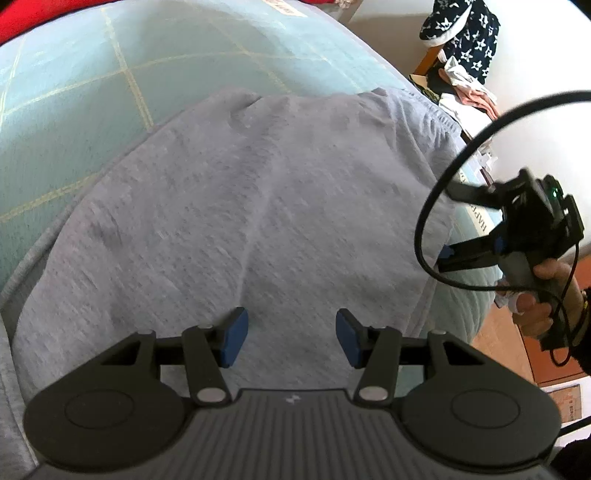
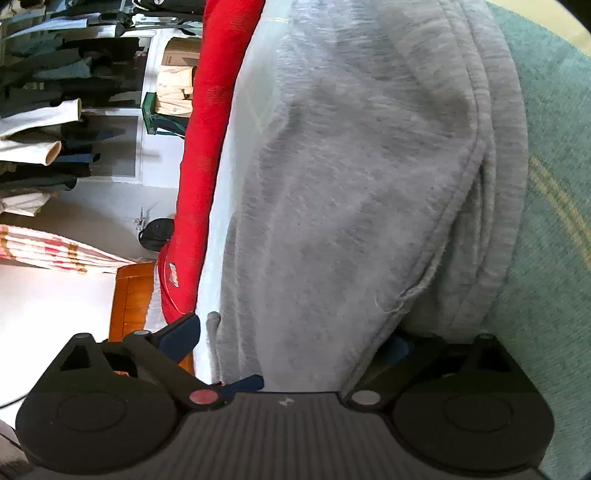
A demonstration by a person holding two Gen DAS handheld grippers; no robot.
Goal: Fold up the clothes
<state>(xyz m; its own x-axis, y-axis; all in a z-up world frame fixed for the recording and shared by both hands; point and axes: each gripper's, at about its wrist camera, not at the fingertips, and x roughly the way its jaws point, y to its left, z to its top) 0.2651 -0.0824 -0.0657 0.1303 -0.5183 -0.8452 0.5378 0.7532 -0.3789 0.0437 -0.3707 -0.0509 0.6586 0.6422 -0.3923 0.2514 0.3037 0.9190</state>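
Looking down from the left wrist, the grey garment lies spread across the bed, its light green cover crossed by pale yellow lines, and it reaches the bed's right edge. The left gripper hangs over the garment's near part with its blue pads spread apart and no cloth between them. At the bed's right edge a hand holds the right gripper, a black cable looping above it. A red cloth shows at the bed's far left corner.

From the right wrist, the garment fills the middle, folded in layers with a seamed edge on top. The right gripper straddles that edge, jaws wide; its left pad is clear of the cloth, while the right pad is mostly hidden under the fold. The red cloth lies along the bed's far side.
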